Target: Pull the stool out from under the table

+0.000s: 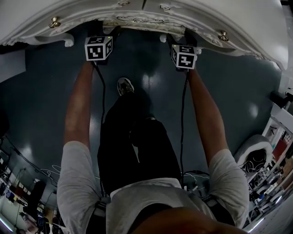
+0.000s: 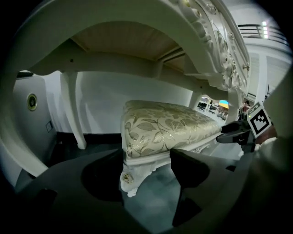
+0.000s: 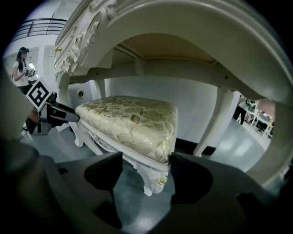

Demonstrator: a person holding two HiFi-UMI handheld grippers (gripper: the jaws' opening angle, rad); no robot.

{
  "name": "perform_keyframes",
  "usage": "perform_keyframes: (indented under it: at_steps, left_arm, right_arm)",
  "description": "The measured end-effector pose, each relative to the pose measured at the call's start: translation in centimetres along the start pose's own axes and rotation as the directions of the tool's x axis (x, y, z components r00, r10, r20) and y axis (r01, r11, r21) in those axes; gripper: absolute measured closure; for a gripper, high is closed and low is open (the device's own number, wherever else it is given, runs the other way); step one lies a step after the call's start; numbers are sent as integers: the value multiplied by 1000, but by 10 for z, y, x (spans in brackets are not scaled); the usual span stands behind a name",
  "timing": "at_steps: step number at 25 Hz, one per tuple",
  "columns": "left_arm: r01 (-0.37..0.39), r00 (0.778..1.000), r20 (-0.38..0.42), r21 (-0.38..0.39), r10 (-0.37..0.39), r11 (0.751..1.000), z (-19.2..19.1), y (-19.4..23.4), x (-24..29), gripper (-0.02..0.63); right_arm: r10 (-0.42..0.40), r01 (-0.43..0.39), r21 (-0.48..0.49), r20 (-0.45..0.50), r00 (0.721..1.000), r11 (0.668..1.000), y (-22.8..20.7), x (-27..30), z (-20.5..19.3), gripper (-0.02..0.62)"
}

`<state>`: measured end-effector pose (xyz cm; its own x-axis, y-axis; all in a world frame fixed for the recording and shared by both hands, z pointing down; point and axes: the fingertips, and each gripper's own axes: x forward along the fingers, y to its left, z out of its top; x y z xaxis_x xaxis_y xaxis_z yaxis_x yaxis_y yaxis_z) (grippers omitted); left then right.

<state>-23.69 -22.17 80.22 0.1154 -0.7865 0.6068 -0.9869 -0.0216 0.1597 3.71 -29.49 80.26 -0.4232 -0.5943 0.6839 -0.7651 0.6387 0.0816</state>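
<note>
A white carved stool (image 2: 169,125) with a gold floral cushion stands under the white ornate table (image 1: 183,13). In the head view both grippers reach to the table's front edge, the left gripper (image 1: 98,49) and the right gripper (image 1: 184,57), and their jaws are hidden beneath it. In the left gripper view the left gripper (image 2: 146,167) stands open, its dark jaws flanking the stool's front left corner and leg. In the right gripper view the right gripper (image 3: 146,167) is open around the front right corner of the stool (image 3: 132,119). I cannot see either pair of pads pressing on the stool.
White table legs (image 2: 75,114) (image 3: 215,123) stand either side of the stool, with a white wall behind. The person's dark trouser leg and shoe (image 1: 124,86) are on the dark floor between the arms. Another white padded seat (image 1: 252,157) sits at right, clutter at lower left.
</note>
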Motion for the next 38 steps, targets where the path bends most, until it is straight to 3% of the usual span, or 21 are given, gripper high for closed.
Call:
perform_keyframes:
  at_steps: [12,24,33,38]
  left_arm:
    - [-22,999,-26,-20,21,1000,-14,-7,-22,291]
    - [-43,994,-108,-69,36,997,-45,-16,-57,291]
    - [-67,965,-259,-66,48,996,-60,-26,-75,291]
    - [-103,968,-236,-68,84,992,-60,-24,-78,291]
  right_arm:
    - [20,-20,12,-12,1000,1000,8,-14,-5,273]
    - [37,-32,68,-76,996,997,28,-42,-26,279]
    - [46,-25,108,-193,980,994,37,-59,-41,282]
    - [57,-41,90,-176,983,995,38,-60,-38,285]
